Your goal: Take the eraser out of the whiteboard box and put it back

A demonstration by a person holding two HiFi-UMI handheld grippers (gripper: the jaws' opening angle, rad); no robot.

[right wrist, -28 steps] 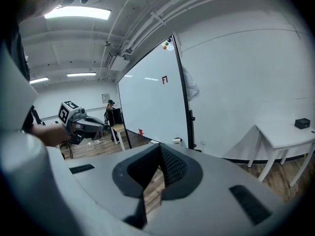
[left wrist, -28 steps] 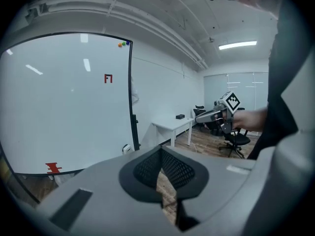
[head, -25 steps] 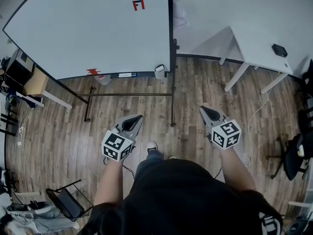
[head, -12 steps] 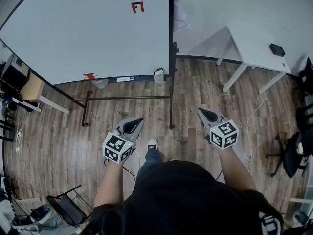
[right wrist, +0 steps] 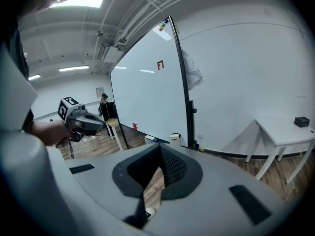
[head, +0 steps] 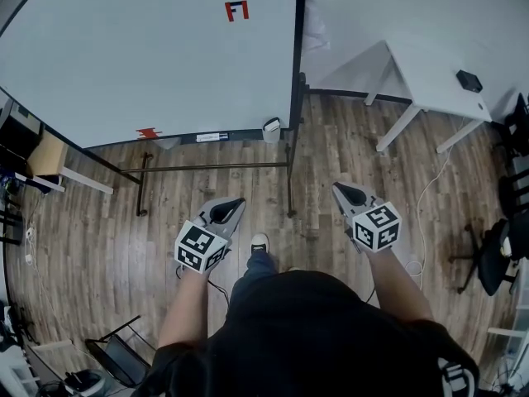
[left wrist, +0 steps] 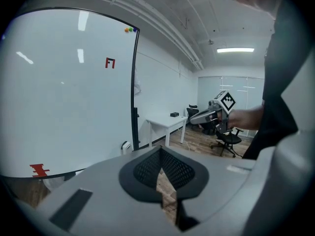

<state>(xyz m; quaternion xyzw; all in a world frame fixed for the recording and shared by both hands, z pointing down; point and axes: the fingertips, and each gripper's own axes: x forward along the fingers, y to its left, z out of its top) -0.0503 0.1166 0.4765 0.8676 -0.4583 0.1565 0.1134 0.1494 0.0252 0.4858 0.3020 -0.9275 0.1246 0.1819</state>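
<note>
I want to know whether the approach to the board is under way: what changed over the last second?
The person has stepped slightly nearer the whiteboard, which fills more of the head view. The left gripper and the right gripper keep their place out front, fingers shut, empty. Nothing was grasped or released; the whiteboard box stays on the board's lower edge.

The left gripper (head: 234, 206) and right gripper (head: 342, 190) hover over the wooden floor (head: 99, 222), facing the whiteboard (head: 149, 56). The whiteboard box (head: 270, 126) sits at its lower right corner.
</note>
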